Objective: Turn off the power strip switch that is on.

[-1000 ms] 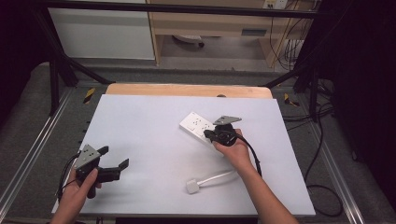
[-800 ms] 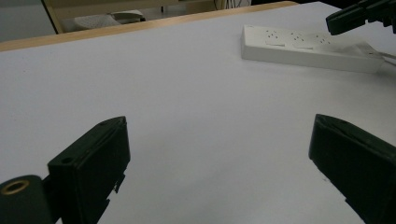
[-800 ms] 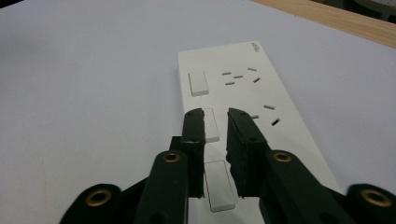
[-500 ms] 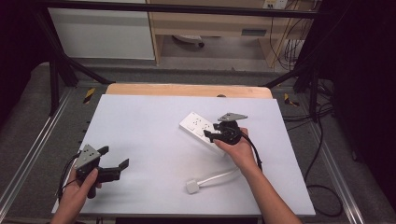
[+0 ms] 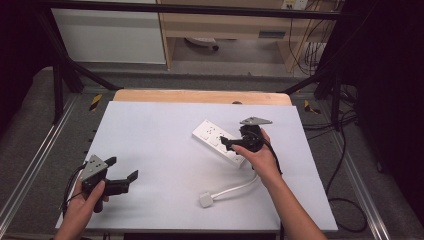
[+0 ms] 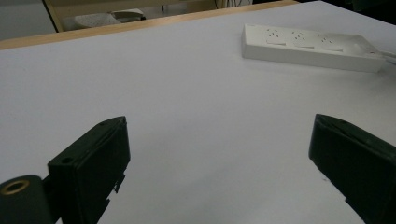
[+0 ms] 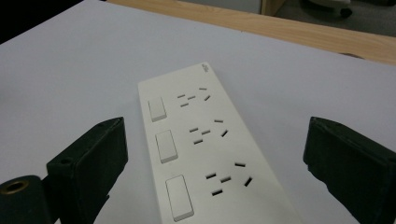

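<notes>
At the left of the high view, the left claw (image 5: 121,169) sits low near the front edge of the white surface (image 5: 150,130), held in a hand (image 5: 85,200) whose forearm is cut off by the bottom of the frame; its jaws stand spread apart with nothing between them, and in the left gripper view only bare white sheet lies between the two black jaws, both cropped at the bottom. Toward the middle, a white plug (image 5: 206,199) lies near the front edge, its cord (image 5: 235,188) curving back and passing out of sight under the right hand (image 5: 260,160). The white power strip (image 5: 216,140) lies diagonally right of centre, its near end hidden by the right claw (image 5: 229,145), which hovers over it released. In the right gripper view the power strip (image 7: 205,149) runs between the wide-open jaws, three switches and three socket groups visible, its near end cut off by the frame; whether the jaws touch it cannot be told.
</notes>
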Demonstrator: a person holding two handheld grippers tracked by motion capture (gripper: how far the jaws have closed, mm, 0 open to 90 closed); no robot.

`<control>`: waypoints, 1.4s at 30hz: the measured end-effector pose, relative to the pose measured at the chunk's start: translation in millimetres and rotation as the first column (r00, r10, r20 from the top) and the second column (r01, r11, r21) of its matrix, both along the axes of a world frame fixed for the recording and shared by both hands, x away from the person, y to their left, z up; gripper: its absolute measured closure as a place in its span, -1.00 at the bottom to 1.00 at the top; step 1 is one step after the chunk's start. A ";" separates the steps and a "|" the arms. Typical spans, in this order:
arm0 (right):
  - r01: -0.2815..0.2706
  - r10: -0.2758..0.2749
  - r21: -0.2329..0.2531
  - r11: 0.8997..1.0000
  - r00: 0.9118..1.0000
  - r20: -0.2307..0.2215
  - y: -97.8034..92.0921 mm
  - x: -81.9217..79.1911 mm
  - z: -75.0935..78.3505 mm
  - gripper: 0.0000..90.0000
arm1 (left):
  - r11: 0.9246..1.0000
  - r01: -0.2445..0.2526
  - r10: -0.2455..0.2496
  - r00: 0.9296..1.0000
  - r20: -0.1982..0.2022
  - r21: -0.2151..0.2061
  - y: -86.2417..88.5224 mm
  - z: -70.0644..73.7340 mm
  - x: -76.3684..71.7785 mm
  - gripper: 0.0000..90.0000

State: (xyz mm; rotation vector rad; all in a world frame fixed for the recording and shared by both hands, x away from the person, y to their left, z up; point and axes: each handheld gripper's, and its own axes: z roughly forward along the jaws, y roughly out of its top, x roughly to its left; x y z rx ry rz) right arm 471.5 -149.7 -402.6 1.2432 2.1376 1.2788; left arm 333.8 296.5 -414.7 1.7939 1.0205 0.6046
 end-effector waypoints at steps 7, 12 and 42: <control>0.019 -0.020 0.016 1.000 0.999 0.040 -5.8 -3.1 11.3 -0.87 | 1.000 0.001 -0.001 1.000 0.001 0.001 0.0 -0.1 0.0 -0.89; 0.038 -0.039 0.024 0.999 0.997 0.059 -10.9 -3.8 15.5 -0.86 | 1.000 0.000 0.000 1.000 0.001 0.000 0.4 0.0 0.0 -0.89; 0.099 -0.123 0.131 0.986 0.974 0.189 -89.6 -58.2 39.3 -0.87 | 1.000 -0.003 0.003 1.000 -0.005 0.004 -1.1 -0.8 -0.3 -0.88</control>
